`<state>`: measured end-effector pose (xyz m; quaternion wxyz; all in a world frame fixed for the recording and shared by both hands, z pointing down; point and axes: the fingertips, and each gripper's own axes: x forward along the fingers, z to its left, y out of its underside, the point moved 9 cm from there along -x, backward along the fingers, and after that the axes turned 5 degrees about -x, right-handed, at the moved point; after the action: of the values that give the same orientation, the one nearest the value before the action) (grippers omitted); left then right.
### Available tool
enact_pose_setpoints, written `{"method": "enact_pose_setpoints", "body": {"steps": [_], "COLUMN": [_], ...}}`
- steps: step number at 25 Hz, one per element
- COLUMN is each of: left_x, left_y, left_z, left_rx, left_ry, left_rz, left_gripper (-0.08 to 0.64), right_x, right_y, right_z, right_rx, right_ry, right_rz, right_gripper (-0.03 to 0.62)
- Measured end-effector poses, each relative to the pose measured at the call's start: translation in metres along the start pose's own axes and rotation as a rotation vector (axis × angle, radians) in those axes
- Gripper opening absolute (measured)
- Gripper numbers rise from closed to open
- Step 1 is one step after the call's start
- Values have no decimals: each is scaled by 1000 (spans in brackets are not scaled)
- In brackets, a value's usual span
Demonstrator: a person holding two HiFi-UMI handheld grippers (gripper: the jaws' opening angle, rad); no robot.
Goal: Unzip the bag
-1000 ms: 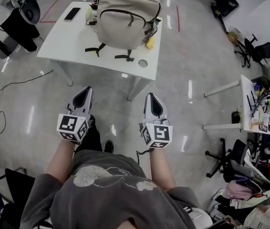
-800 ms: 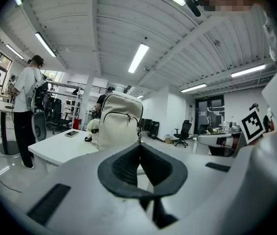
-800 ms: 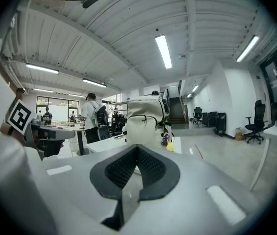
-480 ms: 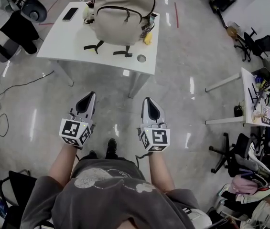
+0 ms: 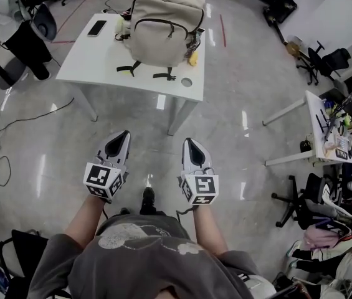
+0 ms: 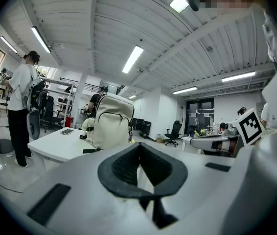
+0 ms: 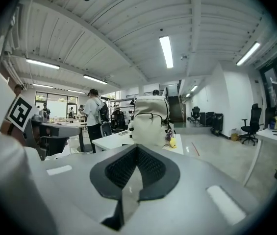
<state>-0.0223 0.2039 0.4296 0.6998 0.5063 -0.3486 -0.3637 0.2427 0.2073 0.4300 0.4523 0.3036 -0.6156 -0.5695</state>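
Bag [image 5: 166, 27]: beige backpack, stood upright on far half of white surface [image 5: 98, 58]; well apart from both tongs, open floor [image 5: 238, 104] seen btwn.
Zip [image 5: 163, 22]: dark arc across bag's front; no gap is seen along it, though it's small at this range.
Straps [image 5: 127, 67]: two dark ends laid flat on surface, in front of bag.
L tongs [image 5: 121, 134]: held out over floor, tip aimed toward surface; jaws pressed together, nothing btwn them.
R tongs [image 5: 189, 143]: held beside L tongs w/ a gap btwn, same heading; jaws shut tight, nothing gripped.
L tongs view: bag [image 6: 110, 122] seen ahead, left of centre, beyond the closed tips [image 6: 139, 146]; marker cube of R tongs [image 6: 250, 125] caught at right edge.
R tongs view: bag [image 7: 150, 121] seen nearly straight ahead, above the closed tips [image 7: 137, 148].
Phone [image 5: 97, 27]: dark, flat on surface, left of bag near far-left corner.
Yellow item [image 5: 193, 58]: small, on surface just beside bag's lower right corner; kind can't be told.
Round port [image 5: 187, 81]: set in surface near its near-right corner.
Cable [image 5: 29, 112]: dark, trailed over glossy grey floor at left.
Wearer: grey top [image 5: 138, 260] & bare forearms seen at bottom of head view.
Bystander [image 6: 20, 106]: white top, dark trousers, stood left of surface in L tongs view.
Second desk [image 5: 321, 114]: cluttered, at right, well apart from surface.
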Motion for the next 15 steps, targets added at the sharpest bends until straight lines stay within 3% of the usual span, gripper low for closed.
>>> {"method": "enact_pose_setpoints", "body": {"steps": [15], "left_x": [-78], "left_y": [2], "left_z": [7], "left_rx": [-19], "left_ry": [29], "left_rz": [4], "left_gripper": [6], "right_x": [-50], "right_y": [-9], "right_z": [78], "right_rx": [-46], "right_ry": [9], "right_rz": [-1], "right_gripper": [-9]}}
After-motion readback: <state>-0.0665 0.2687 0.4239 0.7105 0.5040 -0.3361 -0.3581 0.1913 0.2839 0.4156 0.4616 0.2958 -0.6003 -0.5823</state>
